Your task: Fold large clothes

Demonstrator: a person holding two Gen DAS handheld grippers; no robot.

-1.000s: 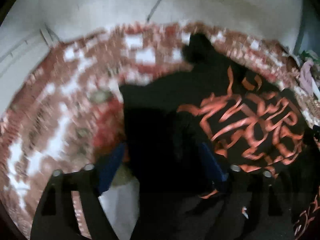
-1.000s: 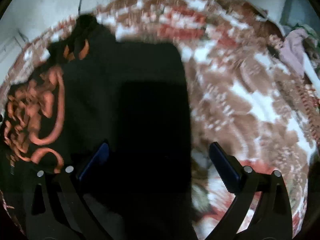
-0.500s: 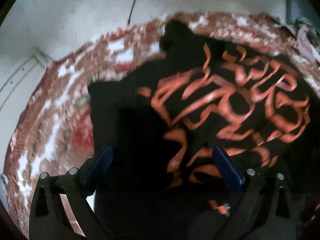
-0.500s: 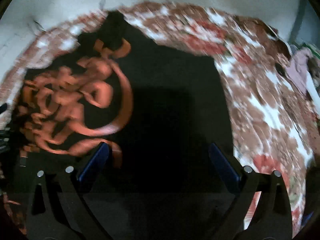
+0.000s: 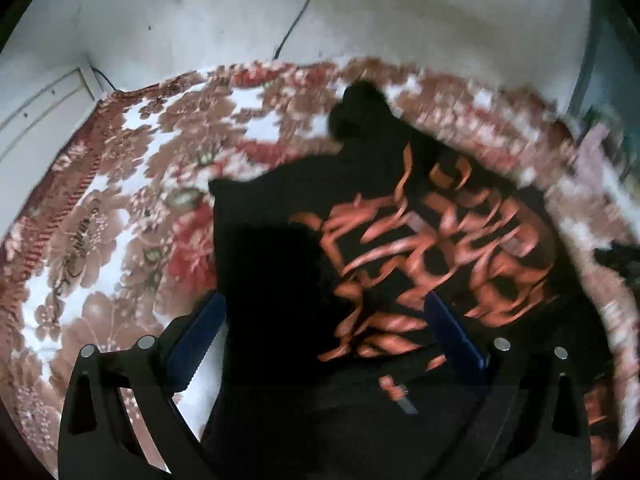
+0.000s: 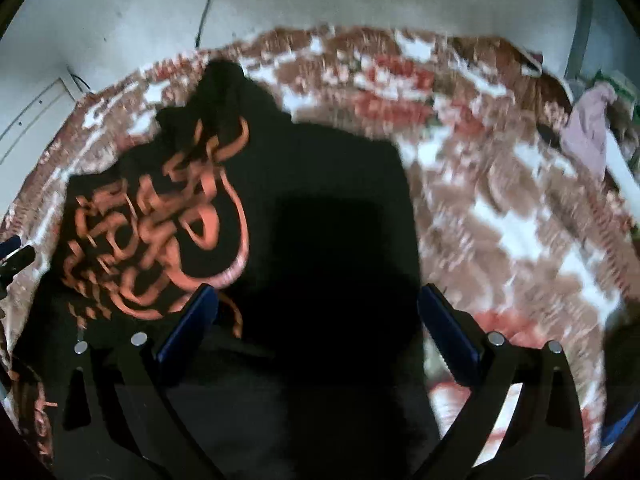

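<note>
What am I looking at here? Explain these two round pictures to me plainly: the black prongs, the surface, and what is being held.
There is no robot. A person holds a two-fingered gripper in each hand, and a small wide-angle camera on each gripper looks forward along its fingers, hence the round, bent pictures.

One picture comes from the left gripper, the other from the right gripper. The black prongs with blue pads at the bottom are the fingers.

Both look down on a black garment with an orange print, spread on a red, brown and white flowered blanket. Other clothes lie at the far right edge.

Nothing is held: both grippers stand wide open above the garment, pads apart.
</note>
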